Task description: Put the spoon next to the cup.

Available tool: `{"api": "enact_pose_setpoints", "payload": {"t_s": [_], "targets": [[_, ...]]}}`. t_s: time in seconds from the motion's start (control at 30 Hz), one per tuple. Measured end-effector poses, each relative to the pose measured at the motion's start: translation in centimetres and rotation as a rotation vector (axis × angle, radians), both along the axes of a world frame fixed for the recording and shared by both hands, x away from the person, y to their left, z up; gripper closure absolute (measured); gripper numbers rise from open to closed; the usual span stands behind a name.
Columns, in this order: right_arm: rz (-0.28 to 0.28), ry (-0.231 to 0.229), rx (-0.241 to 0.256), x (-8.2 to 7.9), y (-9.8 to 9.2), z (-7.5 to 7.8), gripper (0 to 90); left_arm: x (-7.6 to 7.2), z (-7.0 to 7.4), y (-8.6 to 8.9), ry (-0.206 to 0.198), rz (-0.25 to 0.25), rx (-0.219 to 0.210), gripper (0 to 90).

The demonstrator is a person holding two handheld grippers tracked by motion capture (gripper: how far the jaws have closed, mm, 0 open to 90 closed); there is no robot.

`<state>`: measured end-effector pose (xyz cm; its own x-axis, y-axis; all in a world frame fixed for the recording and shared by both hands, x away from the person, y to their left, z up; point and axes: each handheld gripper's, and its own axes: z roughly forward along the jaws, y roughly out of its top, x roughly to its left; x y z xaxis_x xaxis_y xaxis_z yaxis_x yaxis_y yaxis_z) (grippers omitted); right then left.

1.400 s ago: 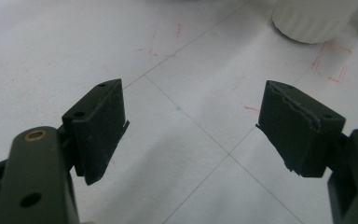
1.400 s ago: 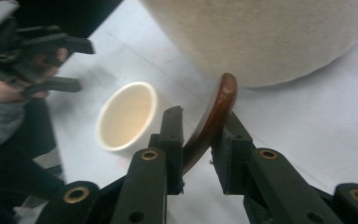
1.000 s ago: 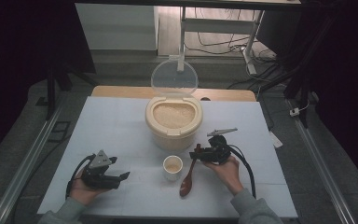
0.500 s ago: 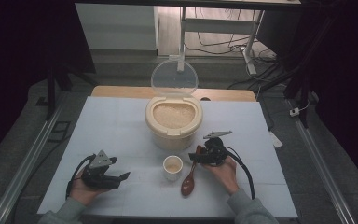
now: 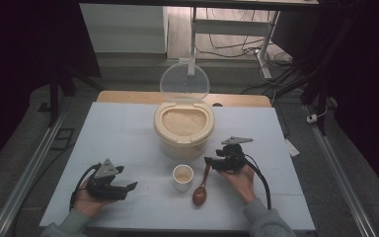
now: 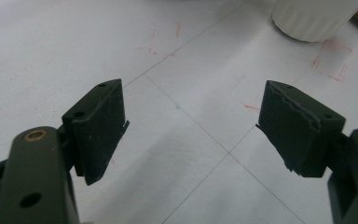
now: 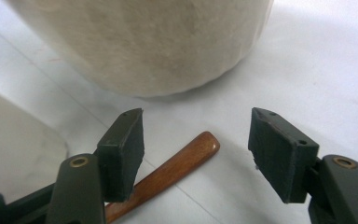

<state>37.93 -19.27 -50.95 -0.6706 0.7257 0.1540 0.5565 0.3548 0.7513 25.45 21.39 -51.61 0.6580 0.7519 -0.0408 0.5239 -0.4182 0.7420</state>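
— High view: why do the right tongs [image 5: 208,161] hang spread over the brown wooden spoon [image 5: 201,190] beside the small white cup [image 5: 182,177]?
— Probably to straddle its handle end lying on the desk [image 5: 128,133]. The left tongs [image 5: 131,186] gape too, holding nothing, parked aside.

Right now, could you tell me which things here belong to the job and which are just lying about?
In use:
wooden spoon
small cup
rice container, lid up
right gripper, jaws open over the spoon handle

Lying about:
left gripper, open
cables behind the table
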Motion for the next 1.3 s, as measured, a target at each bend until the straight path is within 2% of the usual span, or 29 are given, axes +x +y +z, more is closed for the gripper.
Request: {"api": "enact_pose_setpoints", "payload": {"t_s": [0.13,0.23,0.4,0.6,0.77,0.93,1.13,1.3], "targets": [[0.039,-0.056,-0.009,-1.3,-1.1,0.8,39.3,0.0,0.0,0.0,-0.002,0.002,-0.002,22.5],[0.057,-0.081,-0.005,-2.3,-2.3,1.2,39.4,-0.1,0.0,0.0,0.001,0.003,-0.002,22.5],[0.067,-0.132,-0.021,-4.0,-4.8,1.7,39.4,-0.1,0.0,0.0,0.006,0.007,-0.008,22.3],[0.077,-0.166,-0.027,-5.8,-7.6,1.8,38.8,-0.3,0.0,0.1,0.013,0.011,-0.022,22.2],[0.083,-0.175,-0.020,-6.9,-9.6,1.8,39.1,-0.4,-0.1,0.1,0.021,0.011,-0.026,22.1],[0.067,-0.166,-0.004,-7.2,-11.0,1.5,39.5,-0.8,-0.3,0.4,0.028,0.011,-0.028,22.0],[0.078,-0.174,0.000,-7.3,-11.0,1.4,39.7,-0.9,-0.3,0.8,0.026,0.020,-0.032,22.0],[0.084,-0.181,-0.018,-7.4,-11.1,1.4,39.8,-0.9,-0.3,0.8,0.022,0.018,-0.029,22.0]]}}
